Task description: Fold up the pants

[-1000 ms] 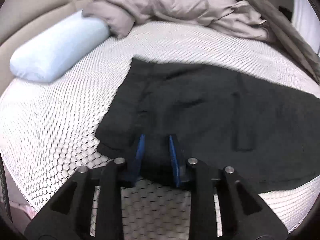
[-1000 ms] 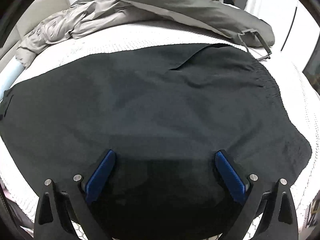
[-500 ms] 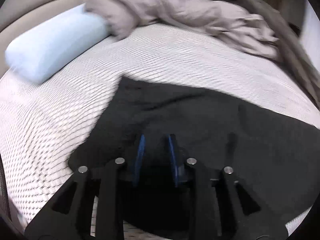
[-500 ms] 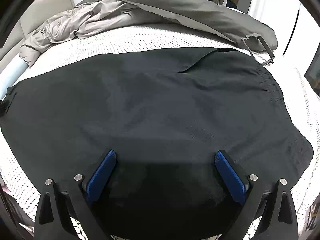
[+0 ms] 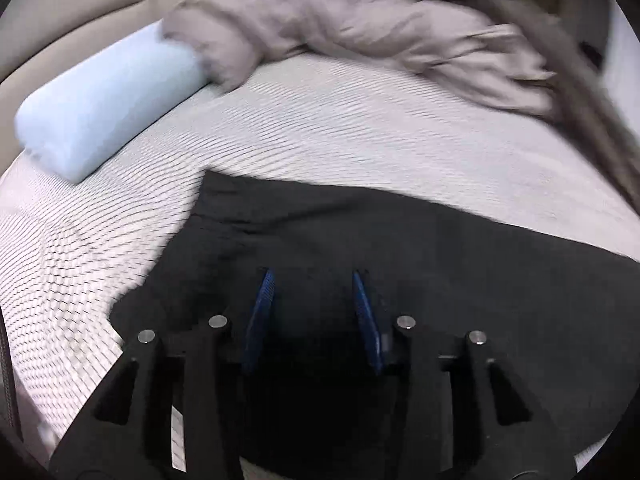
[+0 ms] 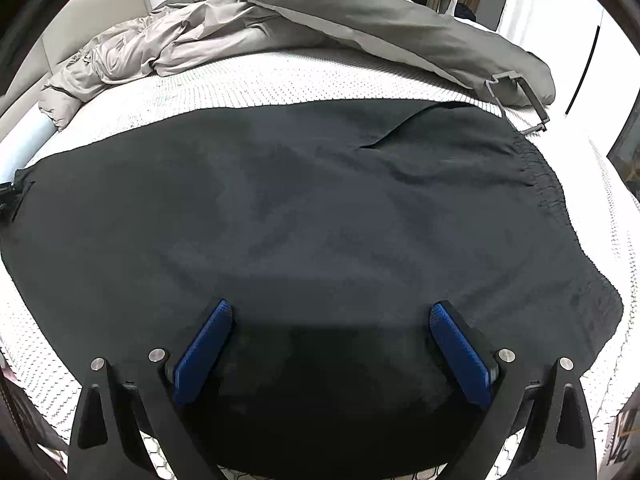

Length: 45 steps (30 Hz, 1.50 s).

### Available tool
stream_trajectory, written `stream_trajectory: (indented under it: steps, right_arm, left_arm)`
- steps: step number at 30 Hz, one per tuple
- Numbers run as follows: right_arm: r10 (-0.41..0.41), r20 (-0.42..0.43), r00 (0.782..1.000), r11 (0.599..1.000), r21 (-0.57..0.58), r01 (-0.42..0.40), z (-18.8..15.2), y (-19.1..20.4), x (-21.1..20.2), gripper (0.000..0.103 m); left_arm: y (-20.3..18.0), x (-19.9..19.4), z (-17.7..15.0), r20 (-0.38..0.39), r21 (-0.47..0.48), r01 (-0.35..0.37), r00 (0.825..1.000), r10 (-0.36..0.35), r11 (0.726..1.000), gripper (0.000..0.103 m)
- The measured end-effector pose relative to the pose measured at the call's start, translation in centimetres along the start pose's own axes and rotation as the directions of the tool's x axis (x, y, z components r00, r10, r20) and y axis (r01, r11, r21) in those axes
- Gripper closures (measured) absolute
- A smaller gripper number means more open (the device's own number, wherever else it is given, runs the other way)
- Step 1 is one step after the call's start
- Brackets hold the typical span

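Your left wrist picture is smeared with blur, so the crumpled grey blanket [image 5: 360, 28] and the light blue roll pillow [image 5: 104, 100] look fuzzy. You cannot tell if the blue pads [image 5: 262, 312] of your left gripper [image 5: 314, 300] touch the flat black cloth pants [image 5: 400, 264] under them. In your right wrist picture the pants [image 6: 300, 220] run off the left edge and hide the white mesh bed cover [image 6: 280, 80] below.

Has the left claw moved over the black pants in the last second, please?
Yes. The left claw has slid further onto the black pants, away from their hem toward the right, judged against the blue pillow; its jaws have just been opening.
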State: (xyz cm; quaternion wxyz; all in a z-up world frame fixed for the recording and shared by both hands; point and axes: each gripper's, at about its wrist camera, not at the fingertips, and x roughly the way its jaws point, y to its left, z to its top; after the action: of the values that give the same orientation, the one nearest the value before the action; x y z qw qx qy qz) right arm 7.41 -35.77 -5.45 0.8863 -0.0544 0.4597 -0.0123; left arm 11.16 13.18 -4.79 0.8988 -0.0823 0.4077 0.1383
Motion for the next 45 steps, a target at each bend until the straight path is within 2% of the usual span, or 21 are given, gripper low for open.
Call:
stream_trajectory:
  steps: [3, 5, 8, 10, 12, 14, 15, 19, 20, 22, 25, 26, 27, 28, 31, 33, 36, 38, 40, 43, 45]
  right_arm:
    - [0.087, 0.041, 0.995, 0.993, -0.084, -0.084, 0.0, 1.8, -1.2, 0.002]
    - [0.107, 0.030, 0.994, 0.984, -0.144, -0.102, -0.2, 3.5, -1.3, 0.003]
    - [0.088, 0.010, 0.996, 0.977, -0.196, -0.084, -0.5, 4.5, -0.7, 0.003]
    - [0.088, 0.003, 0.996, 0.979, -0.187, -0.086, -0.8, 3.1, -0.8, 0.003]
    - [0.012, 0.005, 1.000, 0.986, -0.168, -0.011, -1.2, 0.2, -0.8, 0.003]
    - [-0.105, 0.011, 0.994, 0.989, -0.101, 0.106, -1.8, -4.2, -0.7, 0.003]
    - [-0.179, 0.000, 0.984, 0.984, -0.014, 0.179, -2.3, -7.6, -0.5, 0.003]
    - [-0.260, -0.048, 0.964, 0.929, 0.259, 0.264, -4.0, -15.6, -0.8, 0.002]
    - [-0.217, -0.055, 0.975, 0.917, 0.330, 0.223, -4.4, -16.8, -1.1, 0.002]
    - [-0.123, -0.021, 0.992, 0.886, 0.448, 0.119, -5.2, -18.5, -2.5, 0.002]
    - [0.007, 0.076, 0.997, 0.834, 0.550, -0.048, -6.0, -19.8, -4.4, 0.002]
    - [0.004, 0.091, 0.996, 0.822, 0.567, -0.055, -6.2, -19.9, -4.8, 0.003]
    - [-0.050, 0.097, 0.994, 0.825, 0.565, -0.013, -6.1, -19.3, -5.4, 0.004]
    - [-0.082, 0.115, 0.990, 0.853, 0.522, 0.010, -5.7, -18.2, -5.7, 0.005]
    - [-0.036, 0.134, 0.990, 0.949, 0.315, -0.008, -4.0, -12.9, -5.4, 0.005]
    - [0.000, 0.103, 0.995, 0.981, 0.193, -0.020, -2.9, -9.4, -4.1, 0.005]
    - [0.039, 0.058, 0.998, 0.997, 0.059, -0.042, -1.2, -4.6, -1.8, 0.005]
    - [0.055, 0.034, 0.998, 0.998, -0.024, -0.054, -0.3, -2.2, 0.0, 0.005]
    - [-0.024, 0.015, 1.000, 0.996, -0.091, 0.025, -0.2, -1.1, 1.6, 0.005]
    - [-0.159, 0.017, 0.987, 0.985, -0.069, 0.160, 0.0, -4.1, 2.7, 0.006]
    - [-0.099, 0.014, 0.995, 0.994, 0.044, 0.099, 0.1, -7.4, 2.9, 0.008]
  left_arm:
    - [-5.2, -3.6, -2.5, 0.044, 0.074, 0.112, 0.992, -0.116, 0.991, 0.048]
    - [-8.9, -5.2, -3.8, 0.043, 0.139, 0.196, 0.978, -0.203, 0.971, 0.045]
    - [-15.0, -6.6, -6.3, -0.013, 0.257, 0.329, 0.941, -0.337, 0.909, 0.033]
    - [-17.9, -6.3, -7.8, -0.080, 0.307, 0.371, 0.928, -0.365, 0.876, 0.033]
    - [-19.8, -5.9, -9.1, -0.147, 0.332, 0.371, 0.928, -0.341, 0.867, 0.033]
    - [-20.4, -5.0, -9.8, -0.166, 0.344, 0.334, 0.941, -0.293, 0.877, 0.033]
    - [-20.5, -4.8, -10.0, -0.162, 0.353, 0.322, 0.946, -0.281, 0.878, 0.033]
    - [-19.9, -4.0, -9.2, -0.141, 0.337, 0.296, 0.954, -0.263, 0.894, 0.031]
    - [-19.8, -4.4, -9.0, -0.136, 0.319, 0.295, 0.955, -0.264, 0.901, 0.031]
    - [-20.1, -5.4, -8.3, -0.127, 0.287, 0.347, 0.938, -0.324, 0.893, 0.031]
    - [-22.6, -7.8, -8.8, -0.110, 0.287, 0.433, 0.901, -0.419, 0.854, 0.030]
    - [-23.5, -8.3, -9.1, -0.111, 0.307, 0.443, 0.896, -0.431, 0.842, 0.029]
    - [-25.0, -8.9, -9.6, -0.114, 0.334, 0.447, 0.893, -0.435, 0.830, 0.029]
    - [-26.9, -9.1, -10.4, -0.127, 0.377, 0.449, 0.891, -0.435, 0.810, 0.029]
    - [-30.7, -9.2, -12.2, -0.157, 0.463, 0.440, 0.895, -0.417, 0.769, 0.029]
    - [-32.7, -8.9, -13.2, -0.169, 0.498, 0.425, 0.903, -0.396, 0.756, 0.028]
    - [-34.0, -8.3, -13.6, -0.185, 0.502, 0.399, 0.916, -0.355, 0.767, 0.022]
    - [-34.0, -7.7, -13.4, -0.213, 0.476, 0.423, 0.906, -0.365, 0.771, 0.019]
    - [-33.7, -6.9, -13.0, -0.219, 0.464, 0.419, 0.908, -0.357, 0.781, 0.017]
    - [-31.9, -5.9, -11.9, -0.212, 0.451, 0.389, 0.921, -0.328, 0.803, 0.014]
    - [-30.5, -5.6, -11.4, -0.210, 0.443, 0.363, 0.931, -0.298, 0.820, 0.013]
